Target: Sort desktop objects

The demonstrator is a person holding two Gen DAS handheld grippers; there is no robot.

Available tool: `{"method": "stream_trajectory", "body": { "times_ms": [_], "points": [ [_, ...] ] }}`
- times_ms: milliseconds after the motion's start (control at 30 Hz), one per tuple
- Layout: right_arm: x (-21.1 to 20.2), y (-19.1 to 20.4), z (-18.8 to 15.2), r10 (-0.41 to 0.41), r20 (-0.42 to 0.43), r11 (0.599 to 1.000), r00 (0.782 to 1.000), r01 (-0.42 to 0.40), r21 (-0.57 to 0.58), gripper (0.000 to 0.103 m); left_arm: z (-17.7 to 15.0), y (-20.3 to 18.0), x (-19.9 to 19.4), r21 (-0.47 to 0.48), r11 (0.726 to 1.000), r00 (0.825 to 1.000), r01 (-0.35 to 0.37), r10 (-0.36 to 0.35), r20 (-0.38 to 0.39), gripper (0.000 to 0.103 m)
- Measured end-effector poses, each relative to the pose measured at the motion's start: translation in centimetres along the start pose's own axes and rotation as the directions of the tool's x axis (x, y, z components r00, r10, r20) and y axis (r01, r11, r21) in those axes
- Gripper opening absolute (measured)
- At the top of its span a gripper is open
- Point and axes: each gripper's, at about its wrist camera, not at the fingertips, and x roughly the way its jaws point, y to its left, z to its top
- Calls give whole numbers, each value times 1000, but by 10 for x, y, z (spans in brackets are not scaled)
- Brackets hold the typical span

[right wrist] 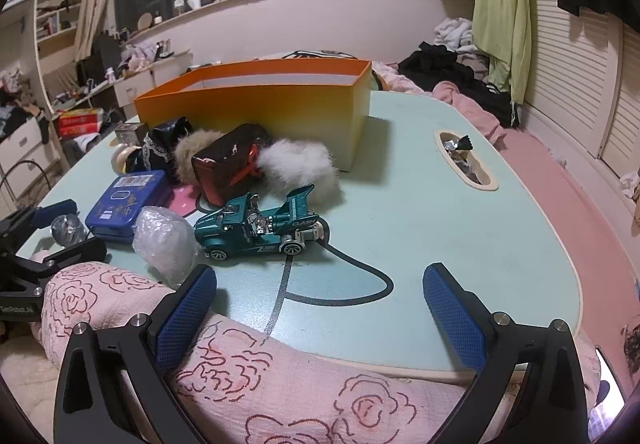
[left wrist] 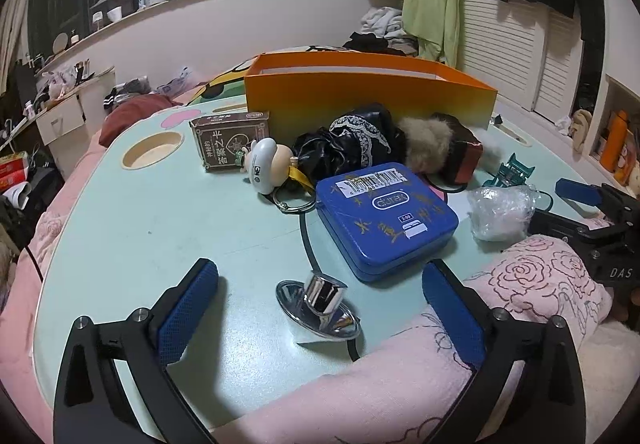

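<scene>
An open orange box (left wrist: 360, 95) (right wrist: 256, 99) stands at the back of the pale green table (left wrist: 160, 228) (right wrist: 420, 211). In front of it lie a brown card box (left wrist: 230, 141), a round white figurine (left wrist: 266, 165), a black lace-trimmed bundle (left wrist: 352, 143), a furry brown pouch (right wrist: 232, 163), a blue tin (left wrist: 386, 215) (right wrist: 128, 199), a bubble-wrapped lump (left wrist: 500, 213) (right wrist: 166, 244), a teal toy car (right wrist: 260, 228) and a shiny metal cap (left wrist: 320, 308). My left gripper (left wrist: 320, 320) is open around the metal cap. My right gripper (right wrist: 320, 316) is open and empty, in front of the car.
A pink rose-patterned quilt (left wrist: 520, 292) (right wrist: 280, 376) lies along the table's near edge under both grippers. The table has a round cup recess (left wrist: 152, 151) and an oval slot with wrappers (right wrist: 466, 159). Clothes (right wrist: 452, 67) and bedding lie behind.
</scene>
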Motion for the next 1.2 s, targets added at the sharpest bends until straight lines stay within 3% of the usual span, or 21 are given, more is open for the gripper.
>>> {"method": "stream_trajectory", "body": {
  "times_ms": [633, 867, 967, 1133, 1200],
  "points": [
    [-1, 0, -1, 1, 0, 1000, 1000, -1, 2, 103, 4, -4, -1, 9, 1000, 999, -29, 29, -20, 102],
    [-1, 0, -1, 1, 1, 1000, 1000, -1, 3, 103, 4, 6, -5, -17, 999, 999, 33, -33, 0, 101],
    [-1, 0, -1, 1, 1, 1000, 1000, -1, 2, 103, 5, 5, -8, 2, 999, 999, 42, -42, 12, 95],
    [-1, 0, -2, 3, 3, 1000, 1000, -3, 5, 103, 4, 5, -7, -4, 996, 995, 93, -93, 18, 71],
    [-2, -2, -1, 16, 13, 1000, 1000, -16, 14, 103, 2, 6, -10, -9, 992, 992, 123, -122, 39, 43]
  ]
}}
